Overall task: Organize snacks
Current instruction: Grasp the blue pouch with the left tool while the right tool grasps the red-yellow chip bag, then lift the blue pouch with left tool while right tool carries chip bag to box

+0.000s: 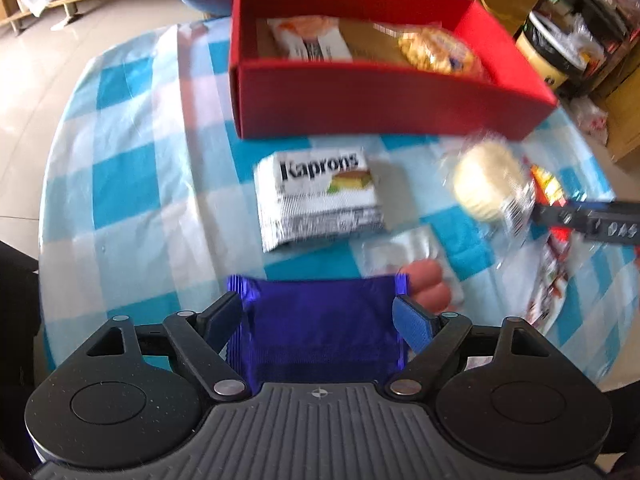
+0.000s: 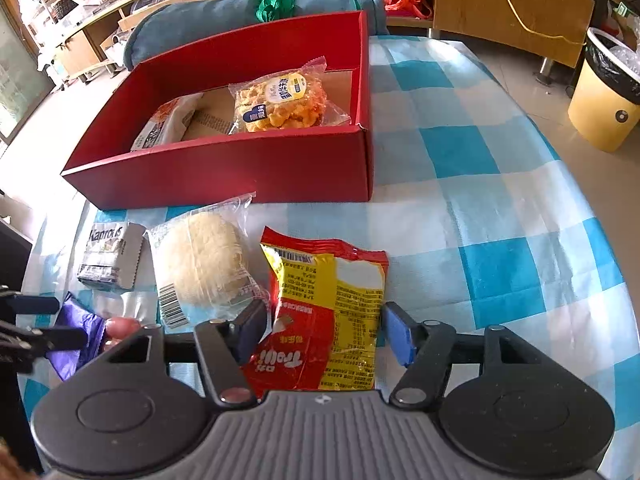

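Observation:
A red box (image 1: 380, 100) (image 2: 224, 172) stands at the back of the table with an orange snack pack (image 2: 284, 102) (image 1: 438, 50) and a white packet (image 1: 312, 42) inside. My left gripper (image 1: 318, 312) has its fingers against both sides of a purple snack pack (image 1: 320, 328), which also shows in the right wrist view (image 2: 76, 340). My right gripper (image 2: 322, 326) has its fingers against both sides of a red and yellow snack bag (image 2: 328, 312). A white Kaprons packet (image 1: 318, 200) (image 2: 108, 256) and a pale round cake in clear wrap (image 1: 488, 186) (image 2: 200, 264) lie in front of the box.
The blue and white checked cloth (image 2: 480, 200) covers the table. A clear pack with pink sausages (image 1: 424, 280) lies beside the purple pack. A yellow bin (image 2: 604, 92) stands on the floor at the right. A blue cushion (image 2: 208, 20) lies behind the box.

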`<state>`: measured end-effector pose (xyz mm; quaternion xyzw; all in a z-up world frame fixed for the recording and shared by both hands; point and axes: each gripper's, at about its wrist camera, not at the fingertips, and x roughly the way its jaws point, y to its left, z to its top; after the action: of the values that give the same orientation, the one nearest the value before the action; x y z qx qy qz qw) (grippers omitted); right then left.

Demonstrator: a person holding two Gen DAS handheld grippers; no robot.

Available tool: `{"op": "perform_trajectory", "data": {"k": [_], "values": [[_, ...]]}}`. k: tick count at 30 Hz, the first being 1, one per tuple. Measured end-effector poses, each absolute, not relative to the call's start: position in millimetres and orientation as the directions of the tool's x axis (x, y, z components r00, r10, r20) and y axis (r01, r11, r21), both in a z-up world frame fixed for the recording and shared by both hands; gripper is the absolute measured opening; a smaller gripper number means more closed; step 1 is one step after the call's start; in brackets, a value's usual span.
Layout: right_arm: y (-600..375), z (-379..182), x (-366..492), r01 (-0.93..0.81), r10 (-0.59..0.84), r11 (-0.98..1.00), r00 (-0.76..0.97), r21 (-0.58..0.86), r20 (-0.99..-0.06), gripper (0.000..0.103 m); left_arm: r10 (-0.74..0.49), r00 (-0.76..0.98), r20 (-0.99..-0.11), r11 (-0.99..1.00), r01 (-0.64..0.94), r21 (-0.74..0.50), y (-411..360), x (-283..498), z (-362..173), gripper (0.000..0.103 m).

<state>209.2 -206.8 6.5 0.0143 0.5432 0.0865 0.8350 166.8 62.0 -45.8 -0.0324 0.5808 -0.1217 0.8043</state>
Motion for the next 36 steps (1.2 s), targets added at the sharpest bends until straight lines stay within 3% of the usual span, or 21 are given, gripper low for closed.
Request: {"op": "perform_trajectory", "data": {"k": [3, 9, 14, 17, 21, 24, 28, 36], "values": [[-206.5, 6.2, 209.2, -0.125, 0.162, 0.985, 0.392, 0.122, -0.905, 0.058, -0.216, 0.297, -0.930, 0.972, 0.158, -0.175, 57.0, 166.7, -51.1, 0.096], [-209.2, 7.0, 208.8, -0.121, 0.164, 0.985, 0.393, 0.126, -0.905, 0.058, -0.175, 0.284, -0.943, 0.980, 0.139, -0.140, 53.1, 170.8, -60.8, 0.103], [-209.1, 8.0, 208.7, -0.120, 0.165, 0.985, 0.391, 0.128, -0.905, 0.058, -0.146, 0.282, -0.948, 0.981, 0.164, -0.102, 44.7, 163.5, -62.4, 0.103], [-209.5, 6.1, 209.6, -0.116, 0.166, 0.985, 0.380, 0.131, -0.910, 0.059, -0.158, 0.278, -0.947, 0.980, 0.163, -0.115, 47.7, 161.1, -60.4, 0.100], [-207.2, 5.9, 209.7, -0.123, 0.157, 0.985, 0.385, 0.118, -0.910, 0.060, -0.126, 0.308, -0.943, 0.980, 0.185, -0.071, 41.7, 154.0, -57.0, 0.084], [-204.6, 7.7, 208.6, -0.133, 0.150, 0.986, 0.396, 0.105, -0.906, 0.059, -0.156, 0.316, -0.936, 0.978, 0.179, -0.103, 41.8, 149.6, -54.3, 0.078], [-203.1, 8.6, 208.1, -0.145, 0.151, 0.984, 0.399, 0.101, -0.904, 0.053, -0.181, 0.321, -0.930, 0.977, 0.165, -0.134, 45.6, 147.2, -50.1, 0.076], [-211.6, 13.2, 209.3, -0.119, 0.165, 0.985, 0.407, 0.127, -0.899, 0.053, -0.203, 0.345, -0.916, 0.978, 0.119, -0.171, 52.9, 153.7, -40.6, 0.075]]}}
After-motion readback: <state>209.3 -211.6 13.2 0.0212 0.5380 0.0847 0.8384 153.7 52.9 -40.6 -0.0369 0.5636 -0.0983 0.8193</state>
